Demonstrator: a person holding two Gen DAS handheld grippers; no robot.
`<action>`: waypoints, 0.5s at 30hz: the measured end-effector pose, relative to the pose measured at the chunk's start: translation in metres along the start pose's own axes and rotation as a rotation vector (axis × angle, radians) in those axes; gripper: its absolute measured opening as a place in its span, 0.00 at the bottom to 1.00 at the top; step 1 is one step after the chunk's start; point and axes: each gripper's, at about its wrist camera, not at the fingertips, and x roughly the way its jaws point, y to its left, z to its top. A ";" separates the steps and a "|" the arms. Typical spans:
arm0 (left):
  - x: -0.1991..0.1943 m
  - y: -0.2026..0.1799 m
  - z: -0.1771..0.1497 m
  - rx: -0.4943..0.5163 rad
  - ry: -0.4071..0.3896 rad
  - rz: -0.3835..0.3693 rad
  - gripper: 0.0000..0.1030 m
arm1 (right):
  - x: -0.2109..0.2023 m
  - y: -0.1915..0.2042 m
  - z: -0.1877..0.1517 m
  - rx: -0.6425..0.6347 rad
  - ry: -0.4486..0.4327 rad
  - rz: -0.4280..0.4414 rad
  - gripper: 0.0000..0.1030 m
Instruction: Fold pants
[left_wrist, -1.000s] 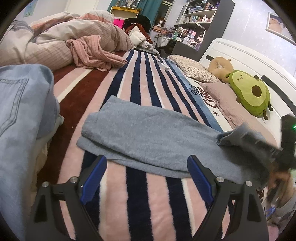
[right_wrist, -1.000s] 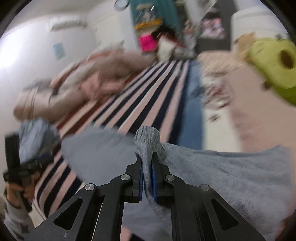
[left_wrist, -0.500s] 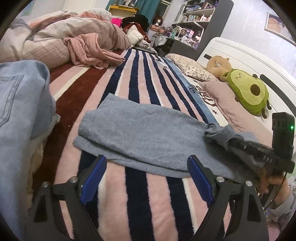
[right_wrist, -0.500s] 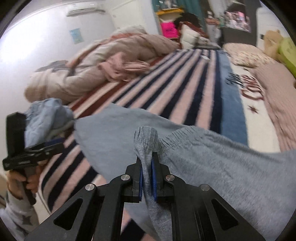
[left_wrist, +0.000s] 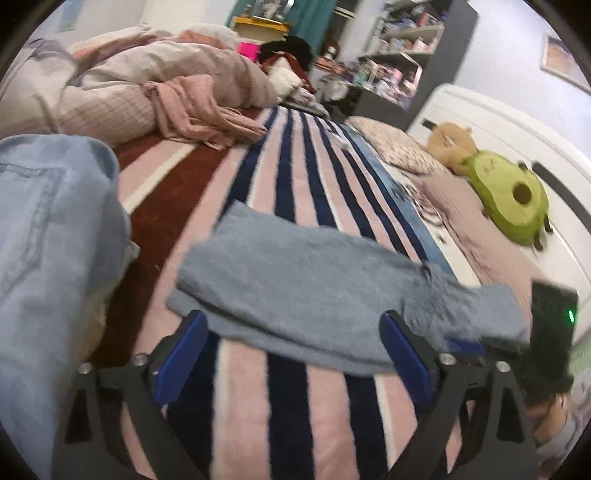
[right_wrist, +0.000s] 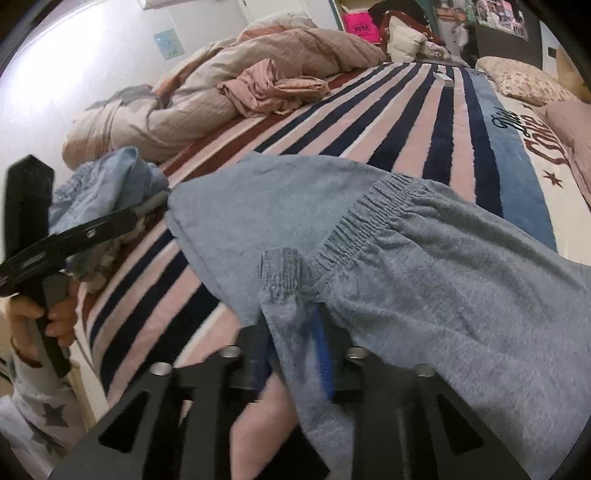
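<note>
Both claws stand spread: the right claw (right_wrist: 293, 343) has just been opening around the grey pants' (right_wrist: 424, 266) cuff to lay it by the waistband, while the left claw (left_wrist: 291, 354) hovers empty over the bed (left_wrist: 295, 173).

Soft matt grey knit pants (right_wrist: 424, 266) with ribbed waistband, plush striped blanket (left_wrist: 295, 173), faded denim jeans (left_wrist: 48, 236) at left, fuzzy avocado toy (left_wrist: 509, 199)

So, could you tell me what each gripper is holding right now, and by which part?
Left gripper: open, empty. Right gripper: jaws just opening around the gray pants' waistband corner, which lies between them, no longer clamped.
</note>
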 end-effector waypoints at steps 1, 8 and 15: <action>0.001 0.002 0.006 -0.002 -0.007 -0.001 0.94 | -0.003 0.001 -0.001 0.001 -0.010 0.015 0.45; 0.046 0.022 0.074 -0.066 0.015 0.080 0.94 | -0.018 -0.006 -0.006 0.040 -0.050 0.011 0.45; 0.108 0.037 0.082 0.024 0.196 0.247 0.76 | -0.022 -0.019 -0.007 0.061 -0.065 0.021 0.45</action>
